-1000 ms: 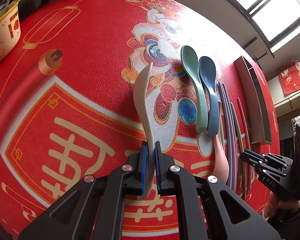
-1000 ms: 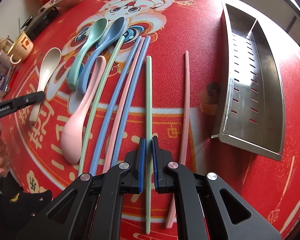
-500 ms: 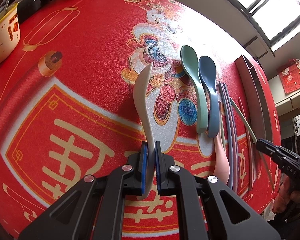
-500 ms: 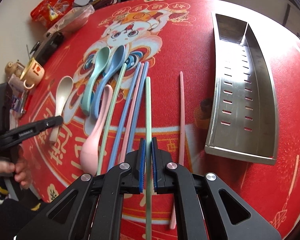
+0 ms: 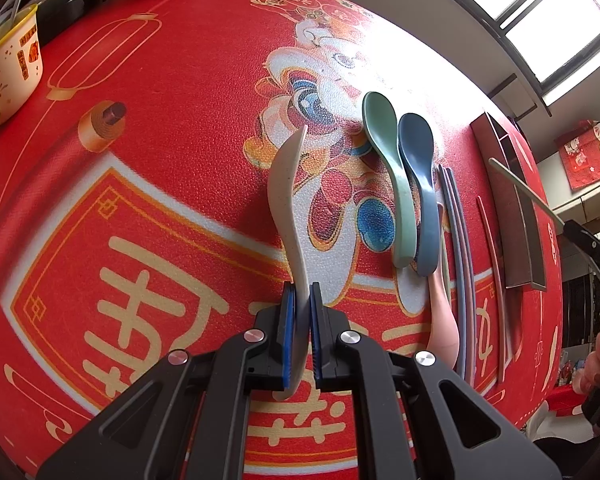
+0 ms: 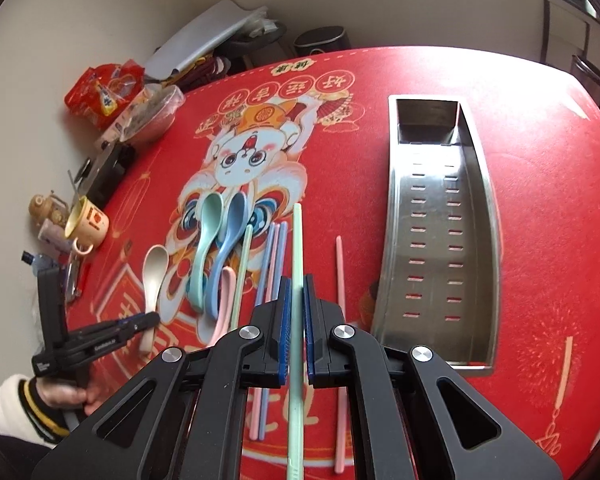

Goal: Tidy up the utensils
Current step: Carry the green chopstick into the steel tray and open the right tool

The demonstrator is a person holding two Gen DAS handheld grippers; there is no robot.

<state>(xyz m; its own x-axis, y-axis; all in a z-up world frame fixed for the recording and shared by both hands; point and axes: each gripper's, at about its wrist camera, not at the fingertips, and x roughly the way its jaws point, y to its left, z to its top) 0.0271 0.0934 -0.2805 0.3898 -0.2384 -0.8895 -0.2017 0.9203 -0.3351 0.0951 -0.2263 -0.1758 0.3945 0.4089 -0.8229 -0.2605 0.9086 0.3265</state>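
My left gripper [image 5: 300, 296] is shut on the handle of a white spoon [image 5: 286, 192], whose bowl still rests on the red mat. My right gripper [image 6: 297, 292] is shut on a green chopstick [image 6: 297, 240] and holds it lifted above the mat. The left gripper [image 6: 150, 318] and white spoon [image 6: 154, 270] also show at lower left of the right wrist view. A green spoon [image 5: 384, 160], a blue spoon [image 5: 418, 168] and a pink spoon [image 5: 442, 312] lie side by side, next to several blue, pink and green chopsticks [image 6: 274, 256]. One pink chopstick [image 6: 341, 280] lies apart.
A long steel slotted tray [image 6: 476, 184] lies on the right of the mat. A cream mug [image 6: 88, 220], a black case [image 6: 108, 168], snack bags [image 6: 104, 92] and a bowl [image 6: 156, 114] crowd the left and far edges. A person's hand and white sleeve [image 6: 16, 400] grip the left tool.
My right gripper has risen and pulled back with the green chopstick, which now hangs off the mat. The left gripper and white spoon have stayed put.
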